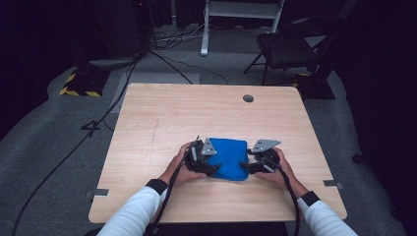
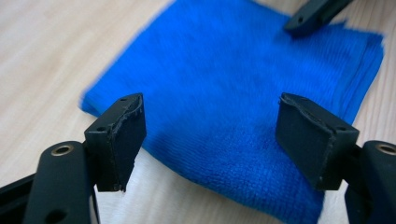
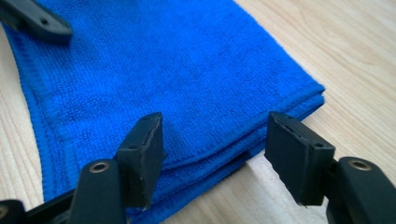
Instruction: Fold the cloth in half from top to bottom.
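Two grippers flank a folded blue cloth (image 1: 228,157), square-ish, fuzzy microfibre w/ stitched edges, flat on pale woodgrain table (image 1: 162,113) near its 6 o'clock edge. Left gripper (image 1: 212,169) at cloth's 9, right gripper (image 1: 244,168) at 3; both w/ jaws spread wide, matte black pads gripping nothing.

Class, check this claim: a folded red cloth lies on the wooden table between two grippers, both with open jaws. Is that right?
Wrong colour only. The cloth is blue, as the high view shows. It lies folded on the wooden table between the left gripper and right gripper, both open.
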`<state>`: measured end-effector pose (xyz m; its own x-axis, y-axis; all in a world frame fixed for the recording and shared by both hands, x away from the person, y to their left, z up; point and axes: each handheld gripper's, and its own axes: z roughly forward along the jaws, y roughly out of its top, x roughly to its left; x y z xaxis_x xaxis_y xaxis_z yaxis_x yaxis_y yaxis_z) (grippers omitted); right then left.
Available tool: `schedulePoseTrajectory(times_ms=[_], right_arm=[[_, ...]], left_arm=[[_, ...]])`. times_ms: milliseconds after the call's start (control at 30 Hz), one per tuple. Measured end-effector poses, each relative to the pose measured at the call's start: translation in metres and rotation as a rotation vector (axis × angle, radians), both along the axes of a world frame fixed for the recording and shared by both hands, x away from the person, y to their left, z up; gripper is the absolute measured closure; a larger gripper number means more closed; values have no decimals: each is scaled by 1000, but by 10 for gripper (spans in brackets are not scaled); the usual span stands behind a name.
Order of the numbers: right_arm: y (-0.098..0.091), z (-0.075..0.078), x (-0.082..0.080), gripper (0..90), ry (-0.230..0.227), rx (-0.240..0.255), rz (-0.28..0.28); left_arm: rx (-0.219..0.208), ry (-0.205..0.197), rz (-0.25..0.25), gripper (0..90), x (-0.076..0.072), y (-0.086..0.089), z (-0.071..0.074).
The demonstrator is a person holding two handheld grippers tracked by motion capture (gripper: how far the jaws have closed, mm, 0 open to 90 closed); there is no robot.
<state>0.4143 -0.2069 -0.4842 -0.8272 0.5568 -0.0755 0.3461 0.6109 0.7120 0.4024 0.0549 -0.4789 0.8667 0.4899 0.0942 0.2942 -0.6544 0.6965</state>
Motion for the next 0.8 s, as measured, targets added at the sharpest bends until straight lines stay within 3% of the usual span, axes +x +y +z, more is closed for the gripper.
schedulePoseTrajectory(times_ms=[133, 500, 800], right_arm=[[1, -4, 0, 377, 19, 0, 6], [1, -9, -1, 393, 48, 27, 20], [9, -8, -13, 392, 50, 21, 56]], left_arm=[[31, 23, -16, 252, -1, -1, -10], [-14, 61, -10, 261, -8, 6, -16], [-21, 72, -29, 224, -27, 24, -10]])
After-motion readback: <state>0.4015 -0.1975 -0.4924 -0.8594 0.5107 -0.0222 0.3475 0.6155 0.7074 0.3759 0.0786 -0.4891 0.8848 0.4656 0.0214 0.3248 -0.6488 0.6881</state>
